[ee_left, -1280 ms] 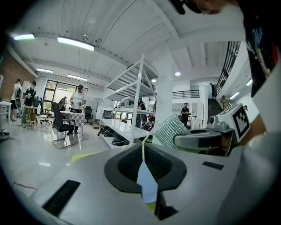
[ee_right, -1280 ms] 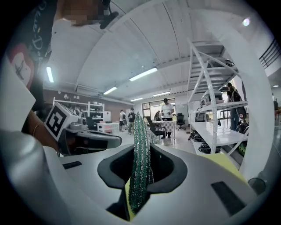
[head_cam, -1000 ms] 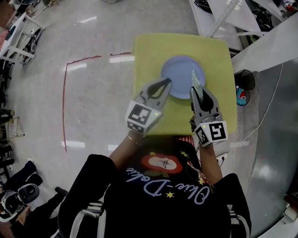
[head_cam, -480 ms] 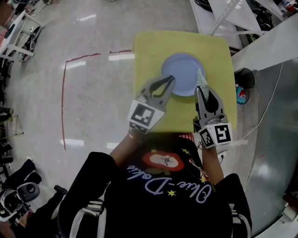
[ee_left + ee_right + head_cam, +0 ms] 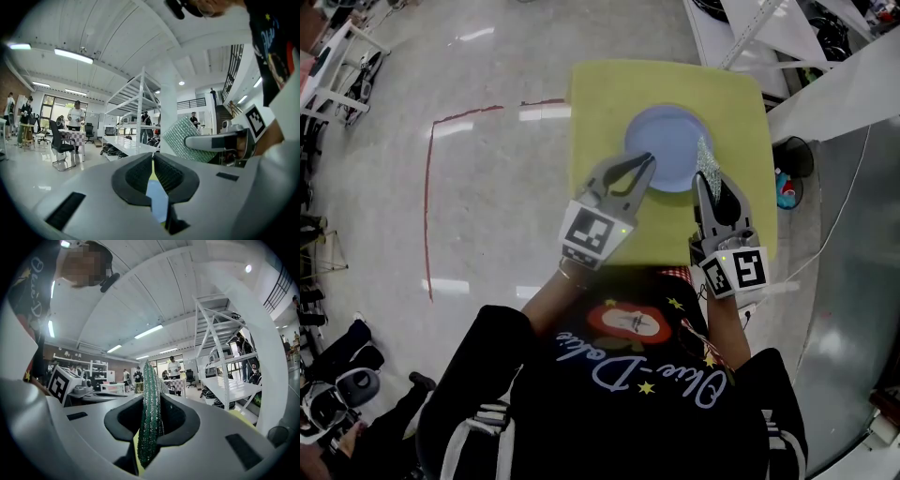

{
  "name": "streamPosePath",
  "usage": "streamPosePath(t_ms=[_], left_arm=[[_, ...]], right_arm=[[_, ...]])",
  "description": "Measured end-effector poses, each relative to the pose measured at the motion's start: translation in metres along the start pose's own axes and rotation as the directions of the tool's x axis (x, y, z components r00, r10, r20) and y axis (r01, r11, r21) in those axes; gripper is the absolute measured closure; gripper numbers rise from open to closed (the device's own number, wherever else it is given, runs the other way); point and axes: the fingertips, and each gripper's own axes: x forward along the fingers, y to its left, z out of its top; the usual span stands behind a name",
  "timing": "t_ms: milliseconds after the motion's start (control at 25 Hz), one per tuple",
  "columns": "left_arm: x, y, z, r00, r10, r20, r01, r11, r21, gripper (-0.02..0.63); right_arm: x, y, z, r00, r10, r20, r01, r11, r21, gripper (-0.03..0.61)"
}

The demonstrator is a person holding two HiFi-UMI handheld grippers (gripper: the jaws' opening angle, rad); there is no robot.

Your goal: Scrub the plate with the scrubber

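Head view: the pale blue round plate (image 5: 670, 141) lies on the yellow tabletop (image 5: 600, 103), liable to skid under scrubbing. Left gripper view: the left gripper (image 5: 153, 158) has its jaws together, barely steadying it. Right gripper view: the right gripper (image 5: 150, 399) has its jaws clamped on the thin green glittery scrubber (image 5: 149, 437), which could buckle.

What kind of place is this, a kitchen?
Probably not a kitchen, more like a big workshop or lab: tall white shelves, office chairs, and red tape on the shiny floor.

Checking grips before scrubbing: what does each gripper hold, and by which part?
The left gripper holds the plate by its near rim; the right gripper holds the scrubber by its near end.
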Motion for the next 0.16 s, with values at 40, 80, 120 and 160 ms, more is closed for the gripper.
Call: streamPosePath(t_ms=[40, 80, 120, 160], left_arm=[[0.0004, -0.0001, 0.0009, 1.000, -0.002, 0.001, 0.002, 1.000, 0.001, 0.600], [0.0008, -0.0001, 0.0018, 1.000, -0.002, 0.003, 0.002, 1.000, 0.002, 0.600], [0.0011, -0.0001, 0.0027, 1.000, -0.001, 0.004, 0.001, 1.000, 0.001, 0.600], [0.0014, 0.0000, 0.0034, 1.000, 0.000, 0.005, 0.000, 1.000, -0.001, 0.600]], right_arm=[[0.0002, 0.0000, 0.0005, 1.000, 0.000, 0.001, 0.000, 1.000, 0.001, 0.518], [0.0003, 0.0000, 0.0008, 1.000, 0.000, 0.001, 0.000, 1.000, 0.001, 0.518], [0.0004, 0.0001, 0.0011, 1.000, 0.001, 0.002, -0.001, 1.000, 0.002, 0.518], [0.0005, 0.0002, 0.0014, 1.000, 0.001, 0.003, -0.001, 1.000, 0.002, 0.518]])
